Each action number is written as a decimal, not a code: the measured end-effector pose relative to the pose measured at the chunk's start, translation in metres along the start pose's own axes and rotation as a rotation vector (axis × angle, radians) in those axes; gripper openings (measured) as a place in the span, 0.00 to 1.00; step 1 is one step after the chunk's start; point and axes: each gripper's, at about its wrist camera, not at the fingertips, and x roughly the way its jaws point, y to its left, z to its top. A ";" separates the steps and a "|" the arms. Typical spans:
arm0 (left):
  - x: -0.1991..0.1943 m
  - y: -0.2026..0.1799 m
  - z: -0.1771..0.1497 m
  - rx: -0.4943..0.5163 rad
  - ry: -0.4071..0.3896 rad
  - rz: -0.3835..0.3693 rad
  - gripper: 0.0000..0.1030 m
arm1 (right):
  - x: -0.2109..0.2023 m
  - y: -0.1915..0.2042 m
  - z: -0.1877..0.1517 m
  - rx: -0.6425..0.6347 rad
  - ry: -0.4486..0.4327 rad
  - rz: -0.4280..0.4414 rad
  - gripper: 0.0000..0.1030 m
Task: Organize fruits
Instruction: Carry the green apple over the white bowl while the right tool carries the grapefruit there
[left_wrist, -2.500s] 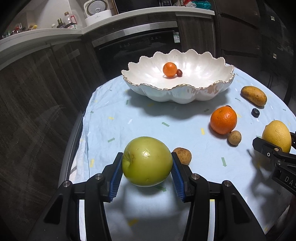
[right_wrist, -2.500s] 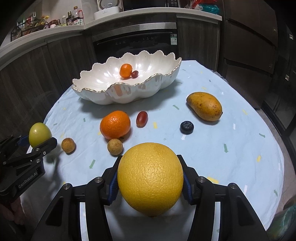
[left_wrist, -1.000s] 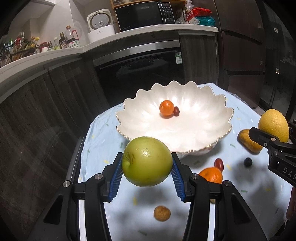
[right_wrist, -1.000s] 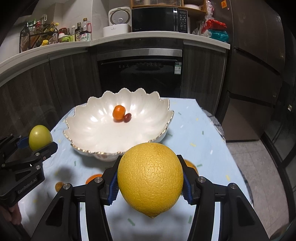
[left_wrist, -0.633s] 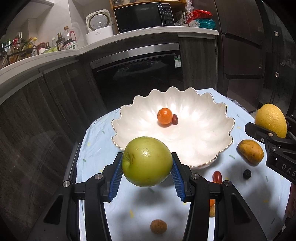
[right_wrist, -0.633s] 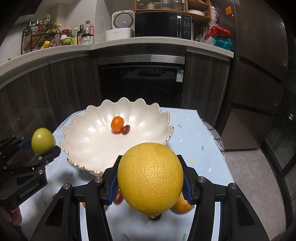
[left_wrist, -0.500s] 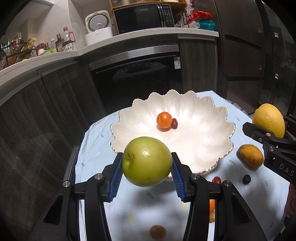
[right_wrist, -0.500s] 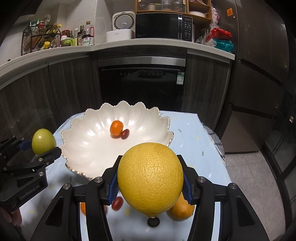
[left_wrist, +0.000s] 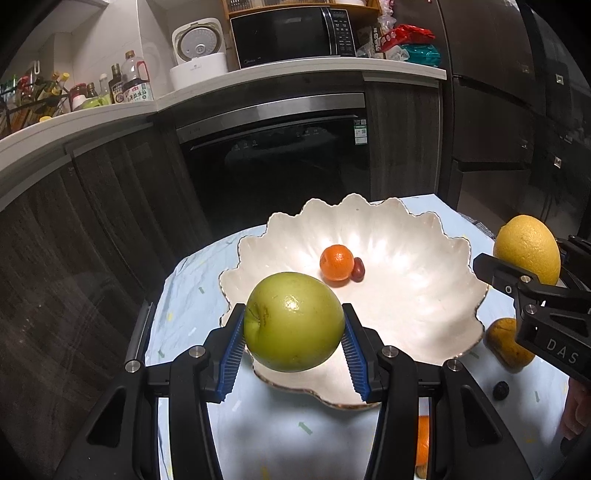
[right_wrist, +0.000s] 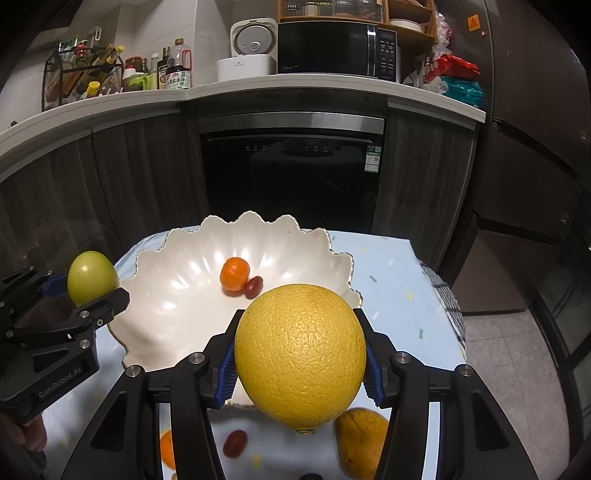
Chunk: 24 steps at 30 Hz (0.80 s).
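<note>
My left gripper (left_wrist: 293, 349) is shut on a green apple (left_wrist: 293, 321) and holds it in the air over the near left rim of the white scalloped bowl (left_wrist: 424, 295). My right gripper (right_wrist: 300, 365) is shut on a large yellow citrus fruit (right_wrist: 300, 360) and holds it above the bowl's near right rim (right_wrist: 155, 302). A small orange (left_wrist: 337, 262) and a dark red fruit (left_wrist: 358, 269) lie in the bowl. Each gripper shows in the other's view: the apple (right_wrist: 92, 282) at left, the yellow fruit (left_wrist: 528, 249) at right.
On the light blue tablecloth (right_wrist: 388, 291) in front of the bowl lie a yellow-brown mango (left_wrist: 508, 345), a blueberry (left_wrist: 501, 390), an orange (left_wrist: 422, 439) and a red grape tomato (right_wrist: 235, 443). Dark cabinets and an oven (right_wrist: 291, 177) stand behind the table.
Both grippers have lifted their fruits off the table and carried them forward to the bowl. The bowl now lies closer below them. Neither grip has changed.
</note>
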 end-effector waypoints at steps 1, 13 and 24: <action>0.003 0.001 0.001 -0.001 0.002 0.000 0.47 | 0.001 0.001 0.001 -0.003 0.000 0.001 0.54; 0.029 0.007 0.009 -0.013 0.037 -0.002 0.47 | 0.030 0.006 0.014 -0.035 0.030 0.010 0.54; 0.049 0.006 0.009 -0.015 0.075 -0.021 0.47 | 0.054 0.005 0.014 -0.036 0.084 0.007 0.54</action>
